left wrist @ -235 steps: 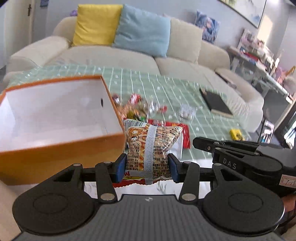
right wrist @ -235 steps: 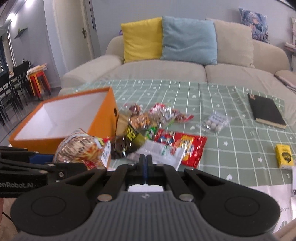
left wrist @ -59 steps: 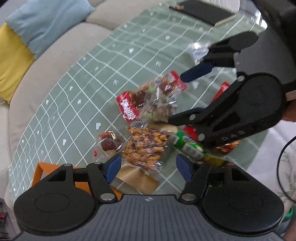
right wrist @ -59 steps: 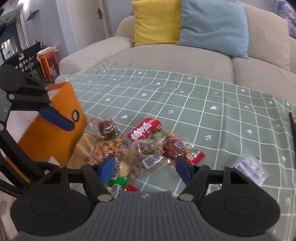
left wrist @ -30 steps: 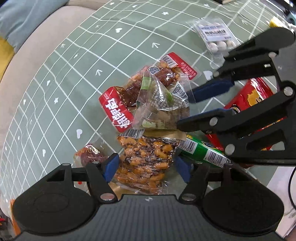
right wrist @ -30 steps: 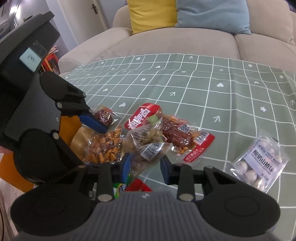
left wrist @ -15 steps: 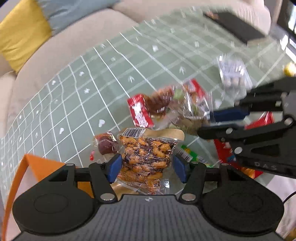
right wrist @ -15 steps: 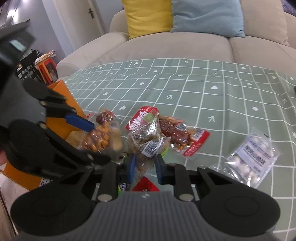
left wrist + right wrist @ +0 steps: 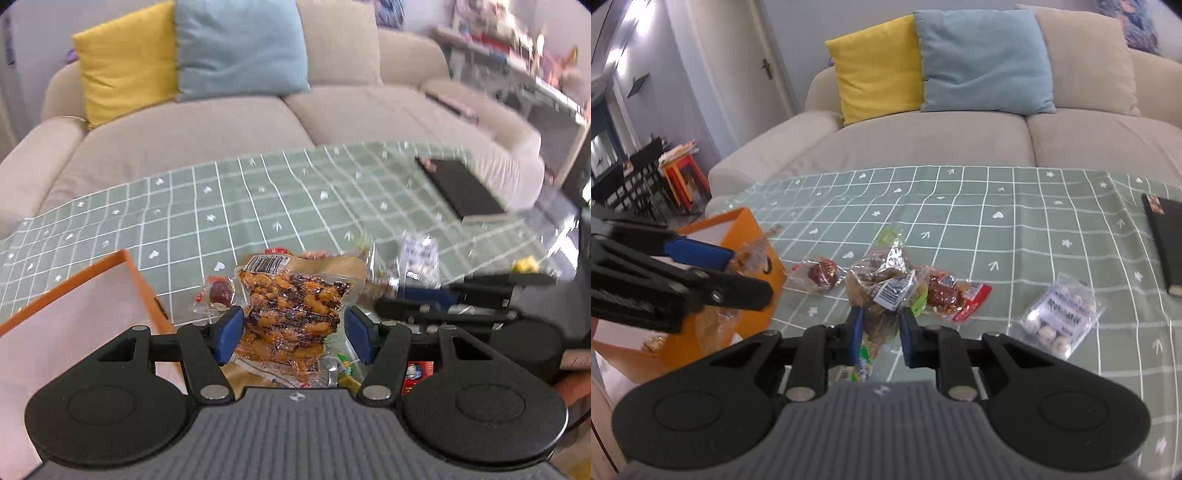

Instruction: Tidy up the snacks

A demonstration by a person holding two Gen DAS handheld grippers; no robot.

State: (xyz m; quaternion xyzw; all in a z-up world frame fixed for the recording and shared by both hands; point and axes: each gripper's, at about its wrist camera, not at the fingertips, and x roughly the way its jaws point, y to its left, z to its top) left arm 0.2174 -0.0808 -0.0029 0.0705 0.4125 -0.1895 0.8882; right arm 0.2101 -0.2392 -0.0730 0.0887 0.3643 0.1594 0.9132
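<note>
Now the left gripper [image 9: 293, 328], its jaws just closing, clamps a nut pack [image 9: 295, 317] lifted beside the orange box [image 9: 92, 295], while the right gripper [image 9: 881, 334], jaws narrowing, pinches a clear packet [image 9: 882, 291] just right of that box.

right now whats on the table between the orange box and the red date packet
In the right wrist view, a small clear packet with one dark round sweet lies on the green cloth between the orange box and the red date packet.
</note>
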